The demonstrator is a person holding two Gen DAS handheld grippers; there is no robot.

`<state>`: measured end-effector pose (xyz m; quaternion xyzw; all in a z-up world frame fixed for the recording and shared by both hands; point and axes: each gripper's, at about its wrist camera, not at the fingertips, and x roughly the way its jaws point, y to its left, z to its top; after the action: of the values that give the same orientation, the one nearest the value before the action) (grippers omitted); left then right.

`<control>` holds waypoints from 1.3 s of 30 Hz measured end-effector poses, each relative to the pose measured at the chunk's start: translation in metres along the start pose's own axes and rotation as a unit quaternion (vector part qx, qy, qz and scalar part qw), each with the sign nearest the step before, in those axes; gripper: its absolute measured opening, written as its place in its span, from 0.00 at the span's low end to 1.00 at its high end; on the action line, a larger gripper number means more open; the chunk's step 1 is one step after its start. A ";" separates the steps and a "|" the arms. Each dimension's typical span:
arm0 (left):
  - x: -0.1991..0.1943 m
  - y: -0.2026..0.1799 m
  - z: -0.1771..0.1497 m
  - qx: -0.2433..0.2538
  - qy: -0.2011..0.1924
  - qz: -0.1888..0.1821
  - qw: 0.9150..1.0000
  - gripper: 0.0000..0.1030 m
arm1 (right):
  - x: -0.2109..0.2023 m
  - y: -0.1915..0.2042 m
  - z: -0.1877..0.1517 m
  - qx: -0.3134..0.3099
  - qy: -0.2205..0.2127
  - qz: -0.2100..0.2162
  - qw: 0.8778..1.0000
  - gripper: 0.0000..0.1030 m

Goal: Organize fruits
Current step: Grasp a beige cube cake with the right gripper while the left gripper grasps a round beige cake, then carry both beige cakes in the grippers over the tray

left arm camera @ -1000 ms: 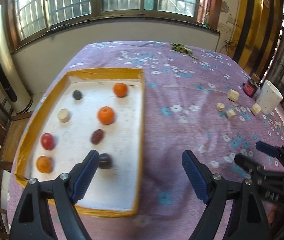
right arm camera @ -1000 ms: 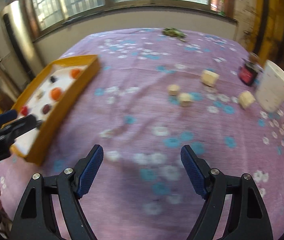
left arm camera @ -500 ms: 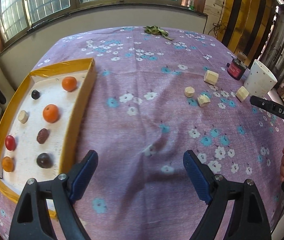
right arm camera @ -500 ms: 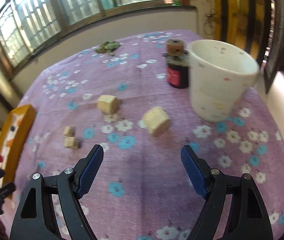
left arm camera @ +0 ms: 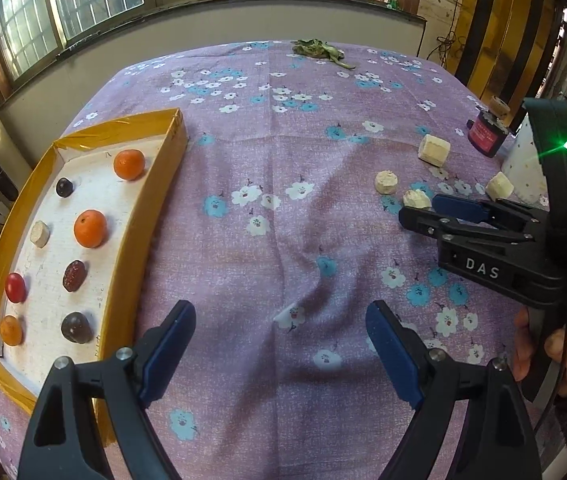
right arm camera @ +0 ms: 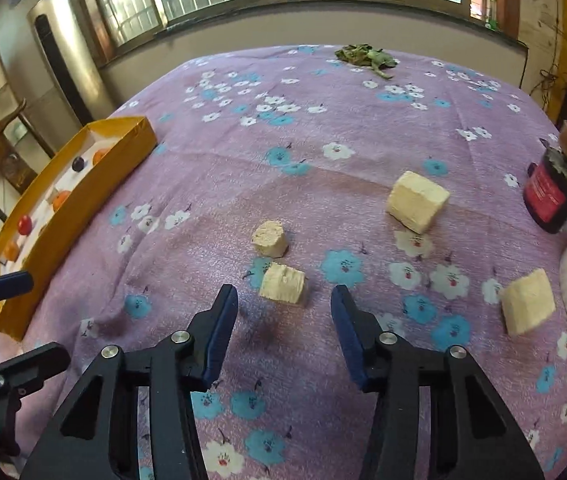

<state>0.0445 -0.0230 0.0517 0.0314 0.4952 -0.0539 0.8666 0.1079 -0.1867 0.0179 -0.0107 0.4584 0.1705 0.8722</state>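
The pale yellow, rough-cut fruit chunk (right arm camera: 283, 283) lies on the purple flowered bench cloth (right arm camera: 323, 128), just ahead of the right gripper (right arm camera: 283, 322), centred between its wide-spread, empty fingers (right arm camera: 221, 332).

A: What is contained in the yellow-rimmed tray (left arm camera: 155, 200)?

B: Three oranges (left arm camera: 90, 228) are seen on its white floor, along with a red fruit (left arm camera: 15, 288), a dark red date (left arm camera: 73, 276), two dark round fruits (left arm camera: 77, 327) and one pale chunk (left arm camera: 40, 233), all set apart.

A: What is located outside it?

B: Four pale cut chunks (right arm camera: 283, 283) are scattered on the purple flowered cloth (left arm camera: 283, 240), well apart from the tray.
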 end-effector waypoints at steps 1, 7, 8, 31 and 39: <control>0.002 0.001 0.001 -0.001 0.000 0.001 1.000 0.86 | 0.002 0.001 0.000 -0.003 -0.001 0.000 1.000 0.38; 0.019 -0.005 0.014 0.000 0.009 -0.001 1.000 0.86 | 0.000 -0.002 0.001 -0.007 -0.009 0.003 1.000 0.23; 0.022 -0.008 0.017 0.002 0.010 -0.003 1.000 0.86 | -0.004 -0.005 -0.001 -0.003 -0.012 0.000 1.000 0.23; 0.085 -0.088 0.078 0.056 -0.024 -0.083 0.995 0.23 | -0.052 -0.065 -0.051 0.071 -0.021 -0.026 0.997 0.23; 0.060 -0.068 0.058 0.055 -0.030 -0.119 0.991 0.23 | -0.062 -0.048 -0.058 0.060 -0.032 -0.035 0.997 0.23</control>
<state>0.1154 -0.1003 0.0296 0.0186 0.4657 -0.1850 0.8652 0.0441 -0.2595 0.0272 0.0314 0.4388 0.1126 0.8909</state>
